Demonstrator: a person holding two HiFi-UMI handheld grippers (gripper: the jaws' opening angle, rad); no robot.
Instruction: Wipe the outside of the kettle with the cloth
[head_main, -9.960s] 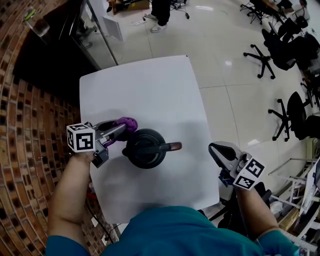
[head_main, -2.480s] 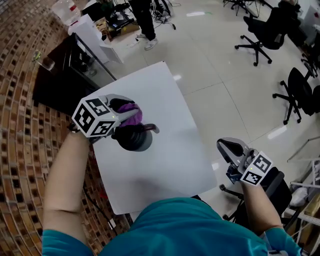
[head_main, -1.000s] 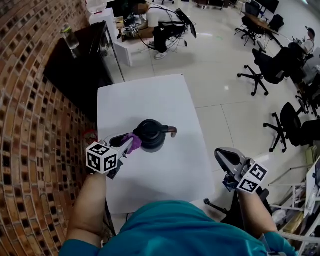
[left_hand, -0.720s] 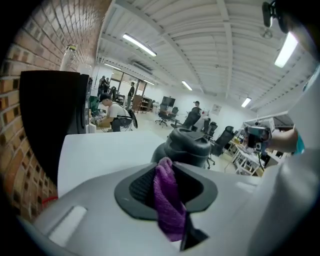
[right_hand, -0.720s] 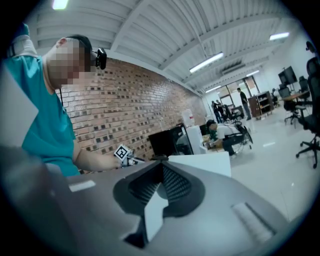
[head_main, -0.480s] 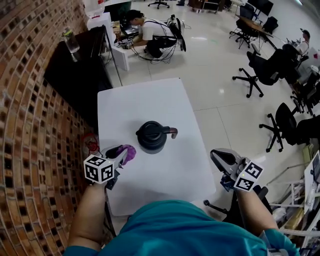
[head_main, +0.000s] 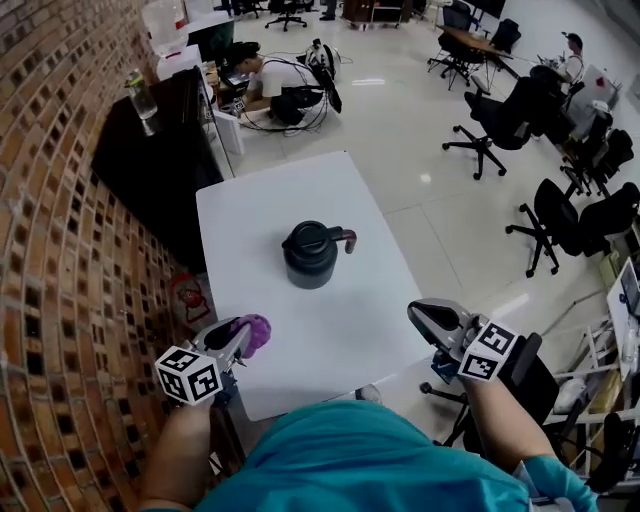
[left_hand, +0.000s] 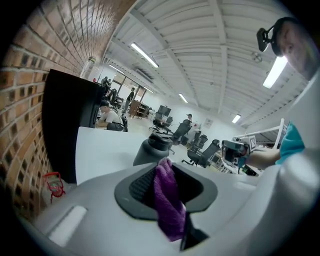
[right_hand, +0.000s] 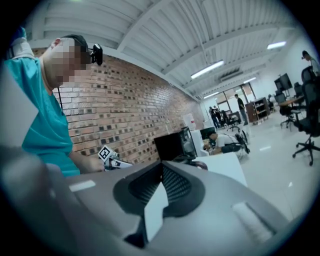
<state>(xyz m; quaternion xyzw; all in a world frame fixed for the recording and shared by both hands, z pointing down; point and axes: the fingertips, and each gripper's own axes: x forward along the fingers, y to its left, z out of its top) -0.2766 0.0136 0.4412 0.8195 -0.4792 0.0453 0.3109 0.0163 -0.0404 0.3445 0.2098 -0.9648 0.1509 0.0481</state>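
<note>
- Since half a second ago the left gripper (head_main: 240, 338) has drawn back toward the person, carrying the cloth (head_main: 254, 328) further from the kettle (head_main: 308, 262). A second ago the cloth lay against the kettle's left side.
- Now the left gripper hangs over the near left edge of the table (head_main: 260, 200), jaws clenched on the purple cloth. The left gripper view shows the cloth as a bunched fold pinched between the black pads.
- The kettle stands upright near the middle of the table, dark, lid on, with its handle pointing to the person's right. It stands free, well apart from both grippers.
- In the left gripper view the kettle sits straight ahead beyond the jaw tips, on the white table top.
- The right gripper (head_main: 425, 318) is held just beside the table's near right corner, about where it was before. Its jaws stand a little apart and grasp nothing; only a pale sliver shows between the ribbed pads.
- The left gripper's marker cube (head_main: 188, 374) sits at the end nearest the person's hand.
- A brick wall (head_main: 60, 260) runs along the person's left, a black cabinet (head_main: 150, 160) stands beyond the table's far left corner, and office chairs (head_main: 480, 140) stand on the shiny floor to the right.
</note>
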